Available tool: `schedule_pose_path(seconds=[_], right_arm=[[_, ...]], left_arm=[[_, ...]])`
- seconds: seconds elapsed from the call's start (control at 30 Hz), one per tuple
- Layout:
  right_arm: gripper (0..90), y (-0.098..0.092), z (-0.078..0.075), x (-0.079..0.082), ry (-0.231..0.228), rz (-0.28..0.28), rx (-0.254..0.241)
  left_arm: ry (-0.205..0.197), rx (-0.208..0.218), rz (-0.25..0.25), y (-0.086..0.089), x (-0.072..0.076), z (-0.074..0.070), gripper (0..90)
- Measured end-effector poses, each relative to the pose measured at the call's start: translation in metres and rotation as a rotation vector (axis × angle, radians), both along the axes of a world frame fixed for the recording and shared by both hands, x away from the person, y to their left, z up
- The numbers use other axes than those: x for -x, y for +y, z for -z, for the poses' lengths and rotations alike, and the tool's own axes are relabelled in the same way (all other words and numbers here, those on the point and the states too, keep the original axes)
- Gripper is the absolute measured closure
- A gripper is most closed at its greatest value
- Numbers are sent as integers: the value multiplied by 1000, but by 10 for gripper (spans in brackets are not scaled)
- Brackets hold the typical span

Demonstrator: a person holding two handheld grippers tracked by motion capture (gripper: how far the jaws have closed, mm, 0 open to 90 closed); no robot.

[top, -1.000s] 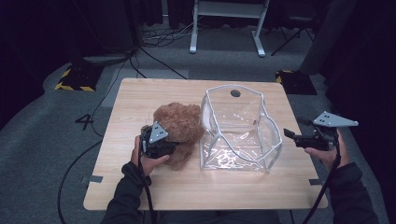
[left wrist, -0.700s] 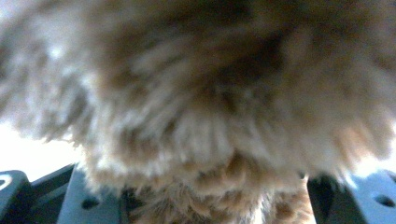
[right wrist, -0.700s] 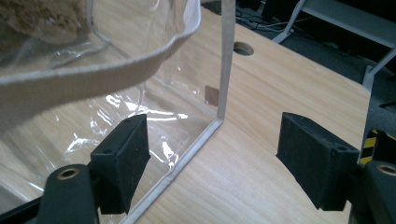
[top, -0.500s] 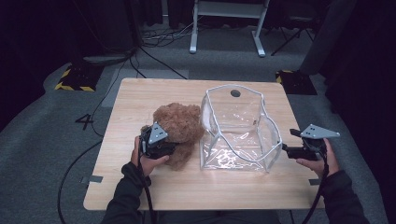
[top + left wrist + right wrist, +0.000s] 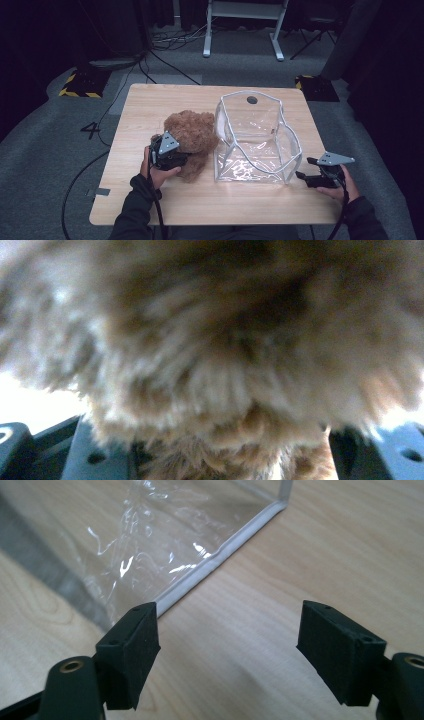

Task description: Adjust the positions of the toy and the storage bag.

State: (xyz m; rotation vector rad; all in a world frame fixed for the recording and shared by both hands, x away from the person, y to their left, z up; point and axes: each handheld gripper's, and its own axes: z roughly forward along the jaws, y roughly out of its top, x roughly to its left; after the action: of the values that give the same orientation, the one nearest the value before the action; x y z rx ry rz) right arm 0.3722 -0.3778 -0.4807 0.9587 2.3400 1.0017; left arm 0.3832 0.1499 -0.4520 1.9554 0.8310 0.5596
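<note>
A brown teddy bear (image 5: 192, 137) lies on the wooden table (image 5: 160, 105), left of a clear plastic bag (image 5: 255, 135) with white edging that stands open-topped. My left gripper (image 5: 185, 158) is pressed into the bear's near side and is shut on its fur; in the left gripper view the bear's fur (image 5: 220, 355) bulges between the jaws of the left gripper (image 5: 225, 460). My right gripper (image 5: 304, 168) is open and empty, held low over the table just right of the bag's near right corner. The right gripper (image 5: 230, 635) points at the bag's bottom seam (image 5: 210, 562).
The table's right edge (image 5: 325, 165) runs close beside my right hand. Bare wood lies in front of the bear and bag. Beyond the table are grey carpet, cables, a white stand's legs (image 5: 240, 30) and a yellow-black striped plate (image 5: 77, 87).
My right gripper has sunk from above the table edge to just over the tabletop, near the bag's right corner. The left gripper, bear and bag have stayed put.
</note>
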Motion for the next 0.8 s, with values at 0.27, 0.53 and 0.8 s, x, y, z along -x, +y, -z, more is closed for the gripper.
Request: schedule_pose_path(seconds=[0.27,0.53,0.8], right_arm=[[220,-6,20,10,54,-23,-18],[213,-10,31,14,73,-21,-55],[206,-10,31,14,74,-6,-56]], left_arm=[[-3,3,1,0,1,1,431],[-3,11,5,2,2,2,431],[15,21,8,3,2,2,438]])
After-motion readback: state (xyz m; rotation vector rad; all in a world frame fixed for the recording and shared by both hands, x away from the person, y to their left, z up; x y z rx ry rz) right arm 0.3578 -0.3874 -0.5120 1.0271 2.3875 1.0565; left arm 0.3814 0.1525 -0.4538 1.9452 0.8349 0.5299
